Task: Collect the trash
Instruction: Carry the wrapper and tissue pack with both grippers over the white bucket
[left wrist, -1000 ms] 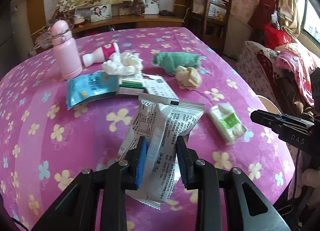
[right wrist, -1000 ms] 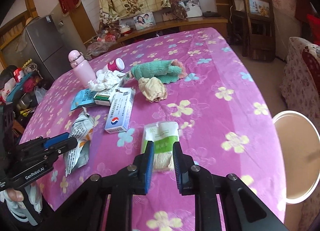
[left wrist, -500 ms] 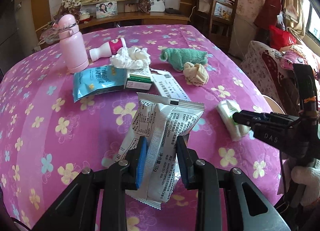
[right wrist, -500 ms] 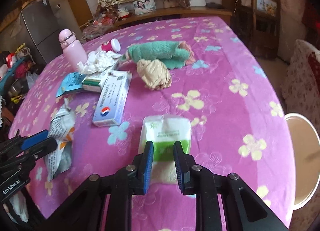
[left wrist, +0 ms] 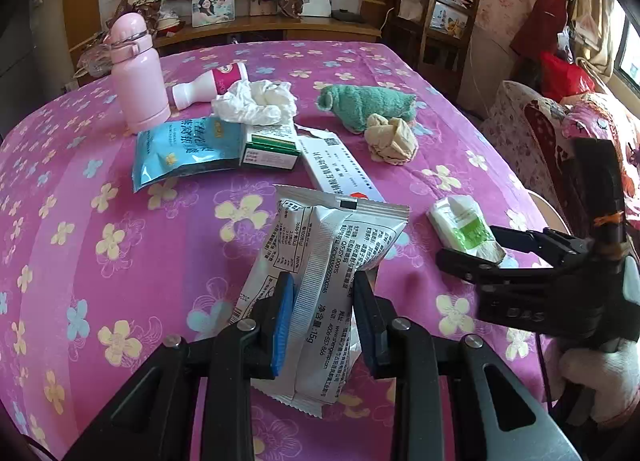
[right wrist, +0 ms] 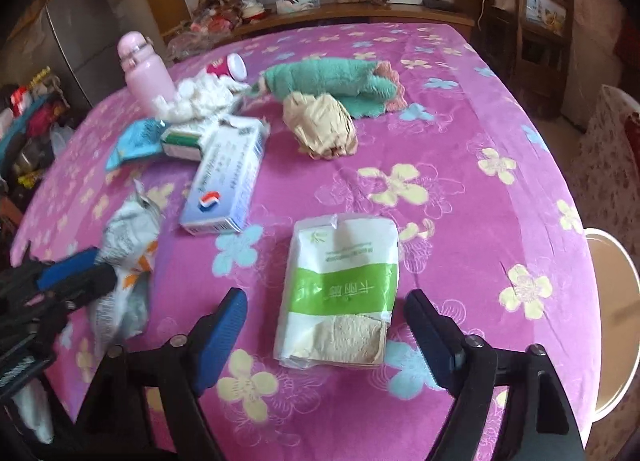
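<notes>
floral table (right wrist: 460, 181) | left fingers (left wrist: 322, 317) clamp wrapper (left wrist: 324, 261) | right fingers (right wrist: 326, 325) just opened wide around tissue pack (right wrist: 344, 285)

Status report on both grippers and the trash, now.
Left gripper shut on white snack wrapper. Right gripper jaws just opened, straddling green-banded tissue pack, not gripping. Pack flat on pink tablecloth; nothing in the way.

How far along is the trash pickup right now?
Done: nothing visibly binned. In hand: left gripper clamps the white wrapper; right gripper, jaws just opened, straddles the tissue pack. Left: crumpled tissue, brown paper wad, blue packet, boxes.
</notes>
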Demonstrator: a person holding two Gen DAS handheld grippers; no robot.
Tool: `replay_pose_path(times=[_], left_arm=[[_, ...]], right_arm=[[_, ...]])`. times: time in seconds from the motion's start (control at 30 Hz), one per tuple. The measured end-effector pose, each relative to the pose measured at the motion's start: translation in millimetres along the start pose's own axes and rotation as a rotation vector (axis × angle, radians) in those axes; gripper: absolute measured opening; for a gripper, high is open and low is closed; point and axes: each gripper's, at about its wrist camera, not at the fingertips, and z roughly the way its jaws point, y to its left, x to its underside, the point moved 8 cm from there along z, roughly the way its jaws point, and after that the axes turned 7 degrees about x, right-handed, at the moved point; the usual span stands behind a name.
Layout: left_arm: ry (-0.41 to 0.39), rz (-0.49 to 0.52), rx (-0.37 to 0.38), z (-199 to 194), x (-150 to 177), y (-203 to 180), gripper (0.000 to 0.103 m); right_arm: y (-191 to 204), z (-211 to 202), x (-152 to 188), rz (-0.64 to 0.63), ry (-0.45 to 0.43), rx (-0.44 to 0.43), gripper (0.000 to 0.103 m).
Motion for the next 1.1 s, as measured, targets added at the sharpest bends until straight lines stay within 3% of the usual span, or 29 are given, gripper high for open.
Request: replay_pose_path(times=[0.07,0.13,0.47,1.1], left_arm=[[-0.003,0.008,0.001,-1,-1,-3,0.031],[-0.005,0.015,0.006,-3,-3,-8,0.031],[-0.012,0.073,0.063,0,-14,-63,0.031],[0.007,0.232,0.181,28,-33,-211,0.031]], right_arm=[[-3,-3,0,-0.008,-0.022,0.022,0.046],[-7,-10,-1,0.006,-0.034,-0.008,0.039],[-51,-59,4,0.031,-0.118,0.016,0.038],[-197,-116,44,0.219,-0.167,0.159,0.038]])
